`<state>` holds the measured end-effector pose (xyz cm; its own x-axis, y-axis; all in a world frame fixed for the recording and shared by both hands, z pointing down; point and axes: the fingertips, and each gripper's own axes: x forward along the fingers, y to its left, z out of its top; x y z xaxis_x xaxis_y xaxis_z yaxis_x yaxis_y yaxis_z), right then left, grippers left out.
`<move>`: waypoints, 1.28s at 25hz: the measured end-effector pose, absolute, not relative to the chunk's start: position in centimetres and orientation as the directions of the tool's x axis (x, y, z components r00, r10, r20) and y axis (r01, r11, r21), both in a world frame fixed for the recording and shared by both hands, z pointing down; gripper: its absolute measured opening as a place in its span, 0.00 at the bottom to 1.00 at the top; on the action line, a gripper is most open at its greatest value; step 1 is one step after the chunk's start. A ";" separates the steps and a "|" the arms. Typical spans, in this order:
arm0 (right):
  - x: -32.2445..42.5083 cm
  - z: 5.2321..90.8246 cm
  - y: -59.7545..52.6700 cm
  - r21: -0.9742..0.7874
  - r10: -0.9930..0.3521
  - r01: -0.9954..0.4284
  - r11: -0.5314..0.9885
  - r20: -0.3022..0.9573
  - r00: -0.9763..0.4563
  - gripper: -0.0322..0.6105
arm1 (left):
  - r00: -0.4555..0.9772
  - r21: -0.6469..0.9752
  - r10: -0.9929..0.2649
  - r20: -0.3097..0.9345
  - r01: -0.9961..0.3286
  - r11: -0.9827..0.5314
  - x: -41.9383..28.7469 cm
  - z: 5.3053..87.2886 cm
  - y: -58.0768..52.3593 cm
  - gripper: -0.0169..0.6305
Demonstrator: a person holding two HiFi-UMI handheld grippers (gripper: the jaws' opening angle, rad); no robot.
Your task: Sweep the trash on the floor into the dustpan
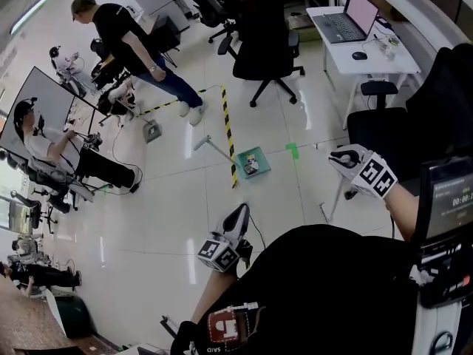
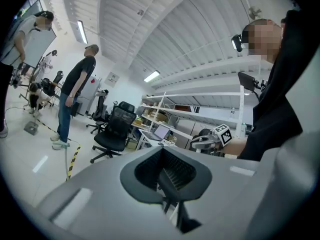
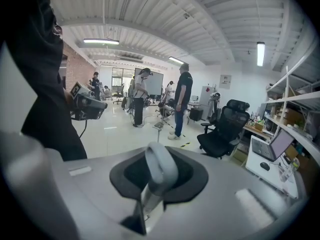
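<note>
Left fingers point(image 2: 180, 173) are pressed together, ribbed pads meeting. I can't name anything held between them, just a thin dark sliver below the pads. The left gripper point(image 1: 236, 222) hangs low by my body, over bare floor point(image 1: 170, 220).

Right gripper point(image 3: 156, 176) is clamped on a pale rounded handle top point(image 3: 161, 166). In the head view a thin pole point(image 1: 334, 197) drops from it to the floor. I take that for the broom, though I can't make out any bristles.

The teal dustpan point(image 1: 252, 163) sits on the floor well ahead of both grippers, just beside the yellow-black floor tape point(image 1: 228, 124). Its long grey handle point(image 1: 213, 146) angles off to the left. Something dark lies in the pan, but it's too small to tell whether it is trash.

A green scrap point(image 1: 291, 151) lies near the pan's right side. It could be trash or a tape mark.

Progress, my read:
- Done: the tool is in the right grip and the pan is placed.
- Not under way: sweeping, since the pole's foot is well apart from both pan and scrap.
- Left: carry the broom over, find the debris and push it into the pan's mouth.
- Possible role for the left gripper: steadying the pan handle.
</note>
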<state>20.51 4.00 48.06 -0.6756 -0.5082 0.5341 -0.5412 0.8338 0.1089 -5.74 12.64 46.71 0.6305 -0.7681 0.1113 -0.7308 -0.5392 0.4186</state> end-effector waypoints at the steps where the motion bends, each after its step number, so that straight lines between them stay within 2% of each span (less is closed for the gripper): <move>1: 20.2 48.2 5.0 0.113 -0.512 -0.545 0.831 0.538 -0.669 0.12 | 0.631 0.415 -0.768 0.111 -0.732 -0.541 -6.6 46.5 13.6 0.03; 11: 16.5 47.8 14.0 0.141 -0.644 -0.693 0.707 0.533 -0.549 0.11 | 0.696 0.409 -0.711 0.101 -0.680 -0.608 -15.8 47.7 24.6 0.03; 16: 14.0 47.1 17.0 0.124 -0.651 -0.711 0.692 0.533 -0.540 0.10 | 0.687 0.411 -0.717 0.122 -0.692 -0.593 -18.7 48.0 27.9 0.03; 25: 12.9 45.9 21.2 0.128 -0.590 -0.630 0.766 0.529 -0.610 0.10 | 0.672 0.400 -0.740 0.043 -0.690 -0.603 -15.7 46.9 29.3 0.03; 32: 12.6 47.1 23.0 0.124 -0.531 -0.569 0.813 0.559 -0.637 0.10 | 0.685 0.400 -0.726 0.069 -0.685 -0.609 -11.8 46.5 29.5 0.03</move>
<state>12.57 23.01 47.10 -0.6370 -0.5312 0.5586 -0.5691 0.8129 0.1241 -11.82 29.46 46.48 0.6847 -0.7256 0.0687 -0.6852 -0.6088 0.3998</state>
